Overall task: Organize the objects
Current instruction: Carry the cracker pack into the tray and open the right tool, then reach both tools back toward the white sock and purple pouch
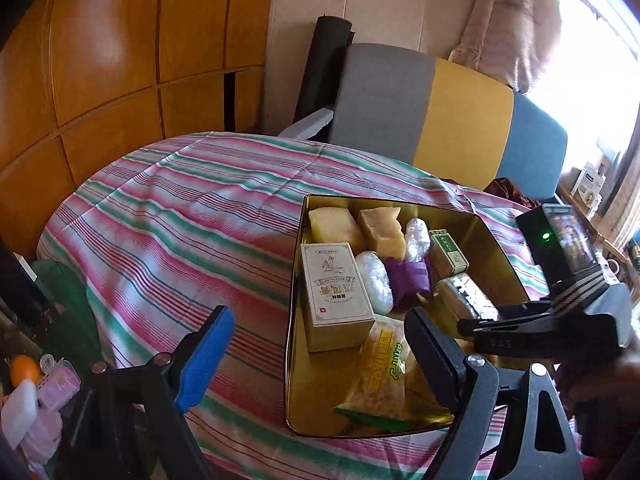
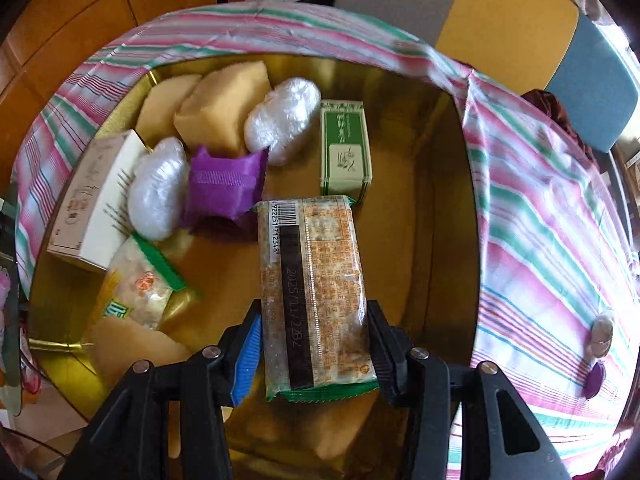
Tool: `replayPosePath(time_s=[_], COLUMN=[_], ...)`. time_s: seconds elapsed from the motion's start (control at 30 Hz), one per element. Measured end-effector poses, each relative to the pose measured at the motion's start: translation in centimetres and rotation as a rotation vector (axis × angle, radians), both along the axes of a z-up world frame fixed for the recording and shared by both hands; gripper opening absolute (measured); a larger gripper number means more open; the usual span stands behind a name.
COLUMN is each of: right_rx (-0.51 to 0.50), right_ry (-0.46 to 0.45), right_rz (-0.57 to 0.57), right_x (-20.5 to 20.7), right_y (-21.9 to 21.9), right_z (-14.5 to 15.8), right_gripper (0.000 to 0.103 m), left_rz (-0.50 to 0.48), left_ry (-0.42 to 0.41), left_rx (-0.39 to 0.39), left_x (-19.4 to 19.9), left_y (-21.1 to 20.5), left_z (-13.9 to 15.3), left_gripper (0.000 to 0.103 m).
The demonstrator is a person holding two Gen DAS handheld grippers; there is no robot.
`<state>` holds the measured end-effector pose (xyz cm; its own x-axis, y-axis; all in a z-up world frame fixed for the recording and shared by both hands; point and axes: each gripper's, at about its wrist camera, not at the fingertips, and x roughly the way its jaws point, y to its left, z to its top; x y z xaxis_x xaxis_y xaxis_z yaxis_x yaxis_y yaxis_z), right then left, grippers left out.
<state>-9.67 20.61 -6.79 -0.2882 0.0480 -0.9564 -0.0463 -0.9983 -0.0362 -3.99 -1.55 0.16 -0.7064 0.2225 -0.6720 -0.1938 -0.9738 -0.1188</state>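
**Snack bar over the tin, long axis along the right tool**

Left to right across the gold tin [image 2: 460,184], which sits on the striped worktop [image 1: 168,216].

- Far left, a beige carton [image 2: 96,196] lies along the left wall. Beside it sit two white film-wrapped bundles, with a purple wrapper [image 2: 226,188] between them. Two yellow sponge blocks [image 2: 224,108] fill the far corner.
- Near left corner: a green-edged snack bag [image 2: 140,284] lies flat on the tin floor.
- Left tool [image 1: 320,356]: jaws wide, nothing between them, hanging by the tin's near left side. One pad is over the cloth, the other over the tin's near edge.
- Centre: a small green box [image 2: 346,148] stands just beyond the far end of the held bar.
- Right tool [image 2: 316,344]: jaws narrow and clamped across the short width of a clear-wrapped snack bar [image 2: 316,280]. The bar's long axis runs straight out from the tool toward the green box. The tool points steeply down over the tin.
- Right of the bar, the tin floor is bare as far as the right wall.

Judgement: the bar looks bound for that open stretch. The right tool is the one placed to set it down, since it already grips the bar. Whether the bar's far tip touches the floor I cannot tell. Watch the tip against the green box.
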Motion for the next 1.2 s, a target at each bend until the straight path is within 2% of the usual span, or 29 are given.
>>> replayPosePath(time_s=[0.37, 1.2], right_rx=[-0.076, -0.132], right_ry=[-0.007, 0.022], right_rz=[-0.011, -0.05], right_x=[1.2, 3.0], right_y=[0.7, 3.7], right_z=[0.1, 0.0], right_gripper=[0.049, 0.051], left_rz=[0.005, -0.011], left_ry=[0.005, -0.014], left_rx=[-0.005, -0.028], left_x=[0.2, 0.4], left_y=[0.1, 0.6], left_z=[0.0, -0.6], left_gripper=[0.089, 0.09])
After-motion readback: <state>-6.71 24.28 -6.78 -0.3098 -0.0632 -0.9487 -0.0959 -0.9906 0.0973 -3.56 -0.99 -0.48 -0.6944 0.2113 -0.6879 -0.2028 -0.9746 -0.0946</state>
